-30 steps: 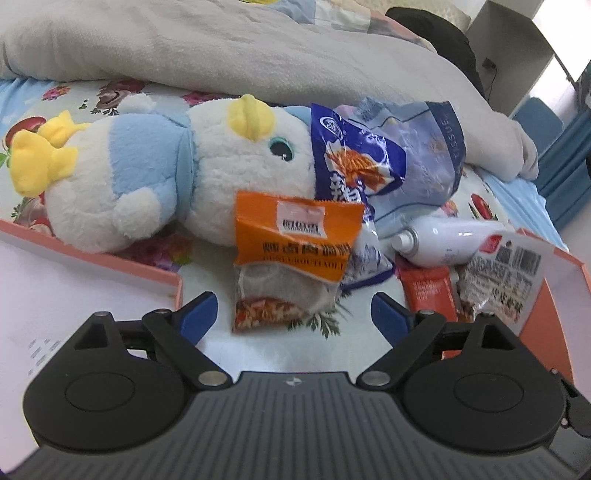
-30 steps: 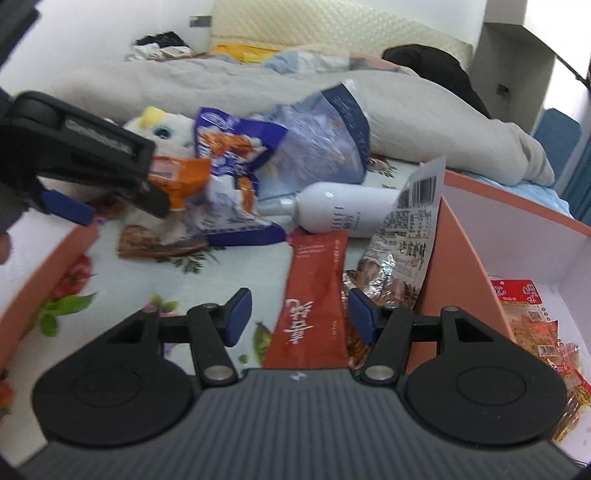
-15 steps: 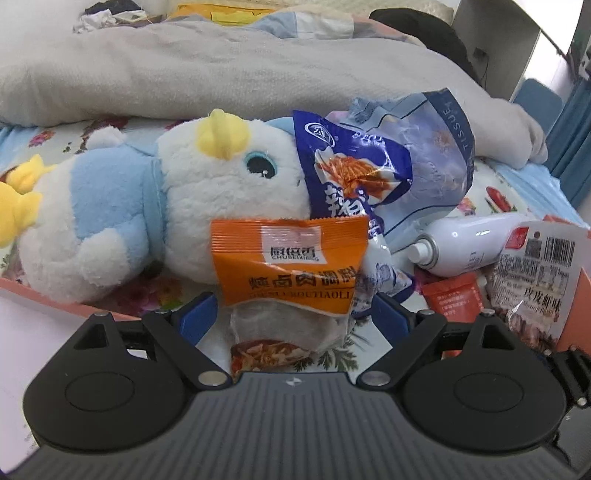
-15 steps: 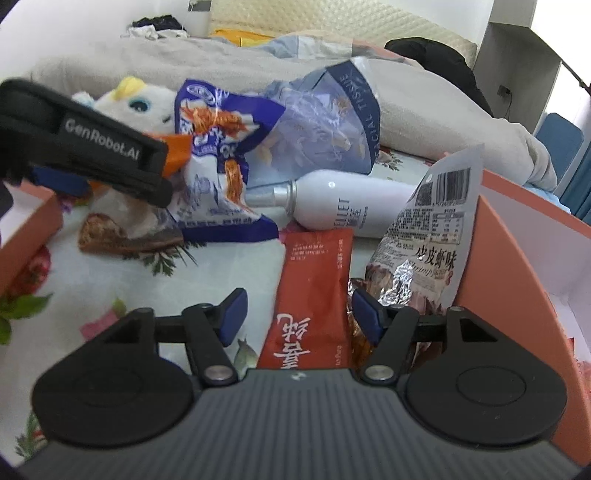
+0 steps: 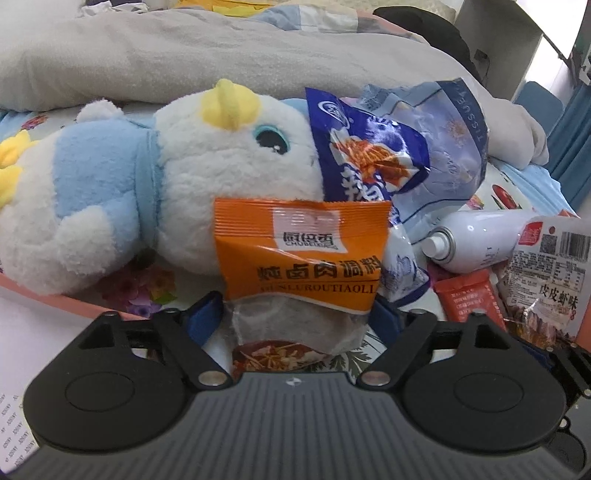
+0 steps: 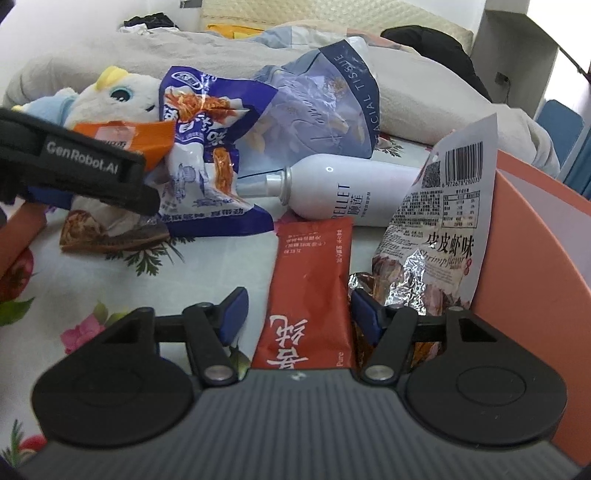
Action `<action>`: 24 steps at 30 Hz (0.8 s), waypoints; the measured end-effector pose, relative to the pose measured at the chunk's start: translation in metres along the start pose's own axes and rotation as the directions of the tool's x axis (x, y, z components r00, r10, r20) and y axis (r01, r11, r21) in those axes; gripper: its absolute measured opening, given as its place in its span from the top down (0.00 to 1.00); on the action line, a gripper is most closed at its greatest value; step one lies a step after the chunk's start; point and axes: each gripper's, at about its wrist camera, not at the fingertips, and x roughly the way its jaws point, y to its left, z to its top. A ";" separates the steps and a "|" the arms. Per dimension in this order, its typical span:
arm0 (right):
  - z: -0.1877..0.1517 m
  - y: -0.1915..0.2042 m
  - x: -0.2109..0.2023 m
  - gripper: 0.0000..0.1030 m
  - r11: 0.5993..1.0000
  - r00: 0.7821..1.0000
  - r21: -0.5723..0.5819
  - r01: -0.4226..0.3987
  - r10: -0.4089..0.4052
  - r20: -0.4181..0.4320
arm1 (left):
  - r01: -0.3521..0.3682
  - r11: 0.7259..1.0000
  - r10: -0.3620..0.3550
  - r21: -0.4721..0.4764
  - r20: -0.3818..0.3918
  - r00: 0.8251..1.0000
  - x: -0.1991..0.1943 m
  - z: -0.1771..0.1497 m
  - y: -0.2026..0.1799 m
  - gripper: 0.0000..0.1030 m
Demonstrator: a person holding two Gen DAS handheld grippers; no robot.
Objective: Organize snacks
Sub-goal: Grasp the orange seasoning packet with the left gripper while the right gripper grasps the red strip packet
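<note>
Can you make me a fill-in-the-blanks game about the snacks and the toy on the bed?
1. The left claw has the ____ packet between its fingers.
2. The long packet between the right claw's fingers is ____.
3. The plush toy has a ____ tuft on its head.
4. The spray bottle is lying ____.

Missing words: orange; red; yellow; on its side

Bed (image 6: 122, 266): floral sheet fills the foreground. Grey duvet (image 5: 155, 55) spans 10 to 1 o'clock. Quilted headboard (image 6: 332, 14) at 12 o'clock. Grey cabinet (image 6: 517, 62) and blue curtain (image 5: 572, 147) at 2 o'clock. Daylight enters from the right.
</note>
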 end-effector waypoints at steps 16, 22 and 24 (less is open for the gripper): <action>-0.003 0.003 -0.029 0.60 0.997 0.998 0.033 -0.066 0.065 0.014 | 0.019 0.999 -0.018 -0.049 0.012 1.000 -0.030 -0.011 0.006 0.28; -0.009 0.002 -0.048 0.60 0.994 0.995 0.051 -0.098 0.098 0.011 | 0.027 0.998 -0.027 -0.049 0.008 1.000 -0.053 -0.025 0.001 0.28; -0.013 0.002 -0.054 0.60 0.992 0.994 0.055 -0.110 0.110 0.007 | 0.031 0.998 -0.031 -0.057 0.003 1.000 -0.060 -0.032 -0.001 0.28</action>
